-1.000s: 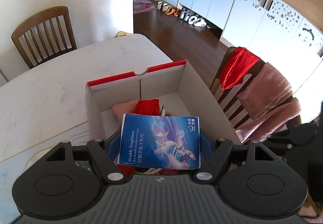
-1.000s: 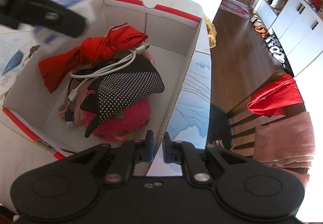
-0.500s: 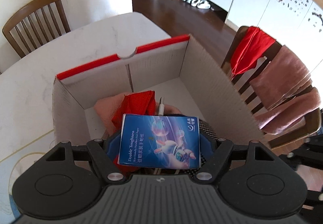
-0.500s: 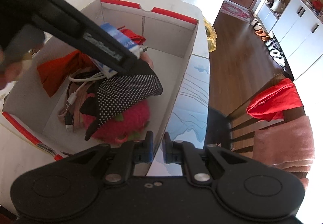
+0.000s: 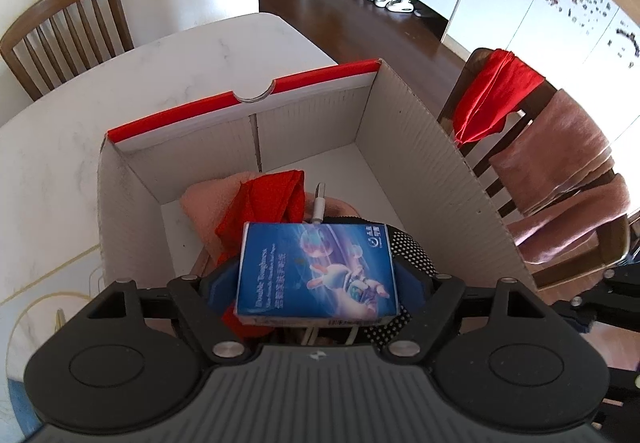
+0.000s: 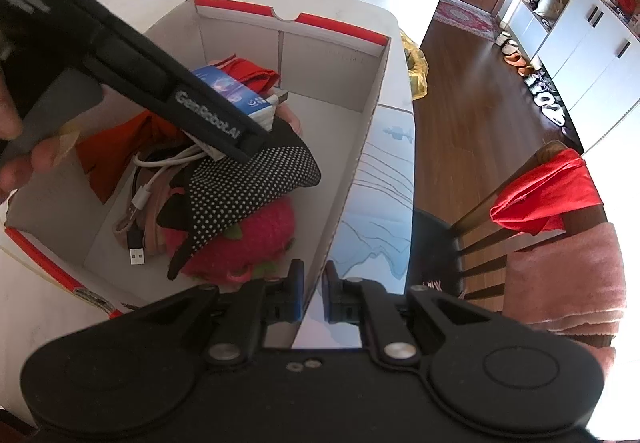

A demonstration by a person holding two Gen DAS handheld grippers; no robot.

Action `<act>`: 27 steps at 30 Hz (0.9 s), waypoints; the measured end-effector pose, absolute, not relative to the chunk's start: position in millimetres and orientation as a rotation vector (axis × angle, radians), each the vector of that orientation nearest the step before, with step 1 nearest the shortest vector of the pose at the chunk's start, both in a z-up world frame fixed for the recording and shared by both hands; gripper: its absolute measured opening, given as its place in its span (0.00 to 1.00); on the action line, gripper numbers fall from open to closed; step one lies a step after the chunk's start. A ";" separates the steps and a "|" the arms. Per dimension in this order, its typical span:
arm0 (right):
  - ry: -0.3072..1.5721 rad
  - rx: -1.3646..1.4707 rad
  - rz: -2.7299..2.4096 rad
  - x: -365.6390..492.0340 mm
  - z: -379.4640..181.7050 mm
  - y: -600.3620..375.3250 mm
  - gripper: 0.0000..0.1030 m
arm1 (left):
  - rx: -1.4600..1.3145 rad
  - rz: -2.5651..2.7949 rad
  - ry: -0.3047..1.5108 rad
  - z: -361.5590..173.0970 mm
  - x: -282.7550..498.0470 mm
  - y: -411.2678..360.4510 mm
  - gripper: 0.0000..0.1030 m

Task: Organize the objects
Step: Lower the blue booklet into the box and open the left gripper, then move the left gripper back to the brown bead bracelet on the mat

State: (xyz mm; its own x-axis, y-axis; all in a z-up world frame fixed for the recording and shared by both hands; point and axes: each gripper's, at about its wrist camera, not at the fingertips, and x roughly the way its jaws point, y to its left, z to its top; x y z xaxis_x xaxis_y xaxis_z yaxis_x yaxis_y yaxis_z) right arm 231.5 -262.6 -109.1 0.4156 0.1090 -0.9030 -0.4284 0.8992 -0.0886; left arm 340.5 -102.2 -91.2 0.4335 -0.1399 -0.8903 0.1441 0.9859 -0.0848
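Inside the box (image 5: 420, 147), the opening left gripper (image 5: 316, 283) spans the flat tissue pack's (image 5: 316, 275) long axis.

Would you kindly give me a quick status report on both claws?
Left claw opening, blue tissue pack between its jaws, low inside the box. Right claw shut on box wall. Pack over polka-dot cloth.

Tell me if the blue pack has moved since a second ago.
Yes. The blue pack, in the left gripper, went down into the box, among the clothes.
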 end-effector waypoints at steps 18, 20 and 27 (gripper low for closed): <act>1.104 -0.338 0.323 230.0 -105.3 -259.9 0.08 | -0.117 -0.172 0.966 -13.1 270.4 -20.3 0.77; 1.105 -0.340 0.320 229.7 -105.6 -259.5 0.08 | -0.121 -0.143 0.964 -9.7 262.5 -3.1 0.77; 1.109 -0.347 0.311 229.8 -106.2 -256.8 0.09 | -0.171 -0.033 0.978 -16.4 237.3 59.2 0.84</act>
